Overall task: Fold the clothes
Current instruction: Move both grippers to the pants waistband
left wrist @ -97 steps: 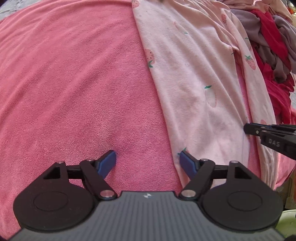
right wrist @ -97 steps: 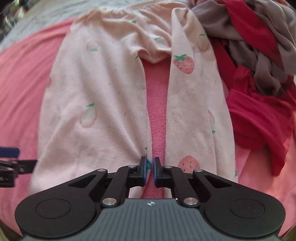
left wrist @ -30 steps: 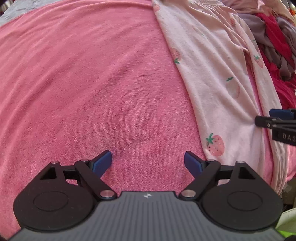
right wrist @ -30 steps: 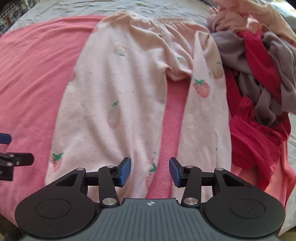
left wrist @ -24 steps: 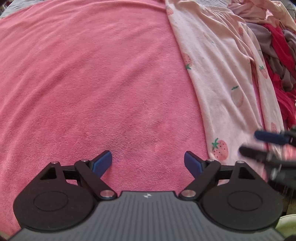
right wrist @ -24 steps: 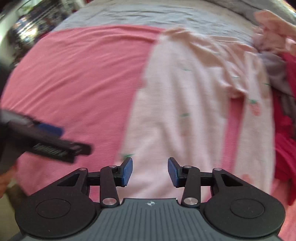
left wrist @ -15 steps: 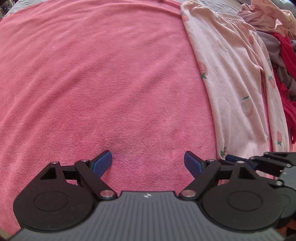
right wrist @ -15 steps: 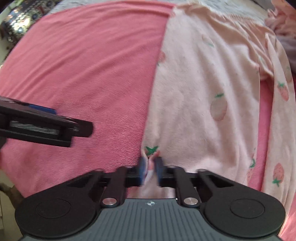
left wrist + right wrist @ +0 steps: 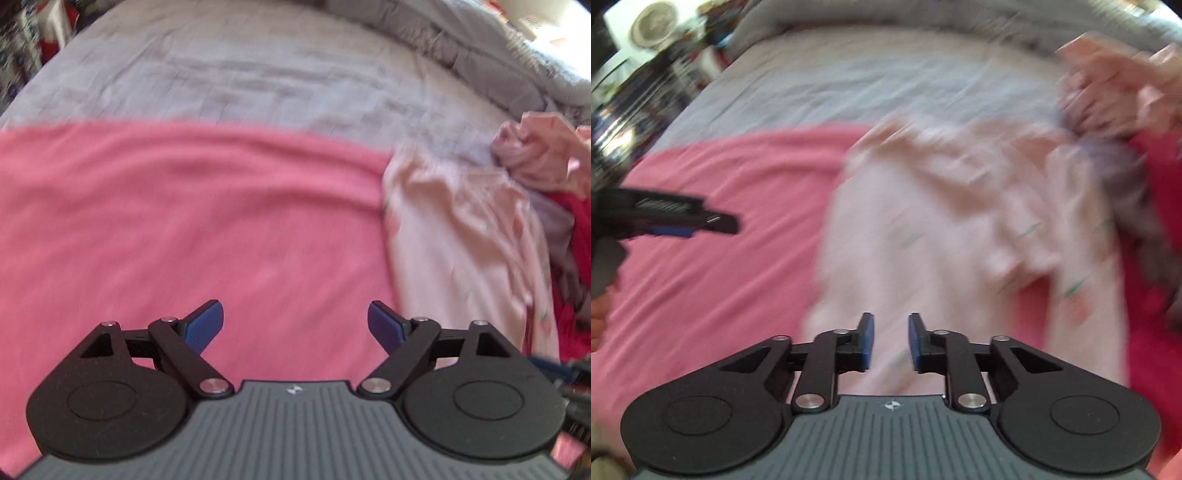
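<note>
Pink blanket (image 9: 184, 229): plush, towel-like coral-pink cloth spread flat over the near part of the bed, with soft shallow ripples.
Bed sheet (image 9: 240, 74): pale grey-lilac cotton, faintly creased in a grid, covering the far part of the bed behind the blanket.
Grey quilt (image 9: 461, 44): padded, bunched in thick folds along the far right edge.
Strawberry trousers (image 9: 923, 229): thin, soft pale-pink knit with small strawberry and green-leaf prints; they lie on the right part of the blanket, the waist end rumpled toward the sheet, the legs running toward the cameras. Both views are motion-blurred, so the folds are hard to read.
Clothes heap (image 9: 569, 236): crumpled red, grey-brown and peach garments piled just right of the trousers, touching them.
Left gripper (image 9: 295, 325): black linkage arms with ribbed blue pads; jaws spread wide, nothing between them, above bare blanket left of the trousers.
Right gripper (image 9: 890, 341): same build; jaws opening with a narrow gap, trouser fabric visible behind the gap. The pads do not press on it; the blur leaves contact with the cloth uncertain.
</note>
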A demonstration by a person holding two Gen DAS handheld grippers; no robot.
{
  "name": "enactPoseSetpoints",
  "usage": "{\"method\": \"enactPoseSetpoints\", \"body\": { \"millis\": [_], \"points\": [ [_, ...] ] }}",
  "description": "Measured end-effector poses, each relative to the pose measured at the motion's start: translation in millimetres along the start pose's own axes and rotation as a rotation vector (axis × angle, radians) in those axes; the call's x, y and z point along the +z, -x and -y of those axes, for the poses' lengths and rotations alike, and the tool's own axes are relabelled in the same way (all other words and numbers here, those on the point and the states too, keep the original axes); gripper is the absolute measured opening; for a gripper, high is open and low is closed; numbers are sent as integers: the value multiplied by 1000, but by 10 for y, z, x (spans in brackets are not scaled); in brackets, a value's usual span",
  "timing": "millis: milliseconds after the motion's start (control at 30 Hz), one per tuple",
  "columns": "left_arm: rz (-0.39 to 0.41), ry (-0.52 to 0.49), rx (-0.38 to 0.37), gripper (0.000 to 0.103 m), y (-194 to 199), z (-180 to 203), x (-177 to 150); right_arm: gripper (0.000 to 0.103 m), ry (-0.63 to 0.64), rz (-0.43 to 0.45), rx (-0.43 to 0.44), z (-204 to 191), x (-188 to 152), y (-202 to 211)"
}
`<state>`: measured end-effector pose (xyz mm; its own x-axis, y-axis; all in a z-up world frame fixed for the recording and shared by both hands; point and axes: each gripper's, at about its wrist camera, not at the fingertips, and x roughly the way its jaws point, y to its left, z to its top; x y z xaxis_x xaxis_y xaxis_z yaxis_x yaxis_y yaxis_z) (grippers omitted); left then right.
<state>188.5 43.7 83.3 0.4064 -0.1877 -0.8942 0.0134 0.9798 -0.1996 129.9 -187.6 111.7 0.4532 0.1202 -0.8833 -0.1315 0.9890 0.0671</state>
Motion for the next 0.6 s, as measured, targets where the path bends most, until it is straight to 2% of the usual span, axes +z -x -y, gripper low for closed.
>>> {"method": "enactPoseSetpoints", "body": {
  "millis": [133,200,267,400,467,600],
  "points": [
    [82,-55,10,87,-514,428,436,26,12,121,-95,736,529,-258],
    [87,-82,8,87,-696,574,559,26,46,145,-123,973,726,-465],
    [74,-104,10,87,-993,760,667,31,77,138,-152,1072,835,-652],
    [76,-149,9,87,-1164,867,739,34,120,123,-196,1258,1009,-999],
    [77,-173,13,87,-1262,916,778,39,106,116,-201,1328,1061,-1148],
    [103,-194,117,87,-1447,980,875,50,107,111,-204,1446,1152,-1342]
  ]
}}
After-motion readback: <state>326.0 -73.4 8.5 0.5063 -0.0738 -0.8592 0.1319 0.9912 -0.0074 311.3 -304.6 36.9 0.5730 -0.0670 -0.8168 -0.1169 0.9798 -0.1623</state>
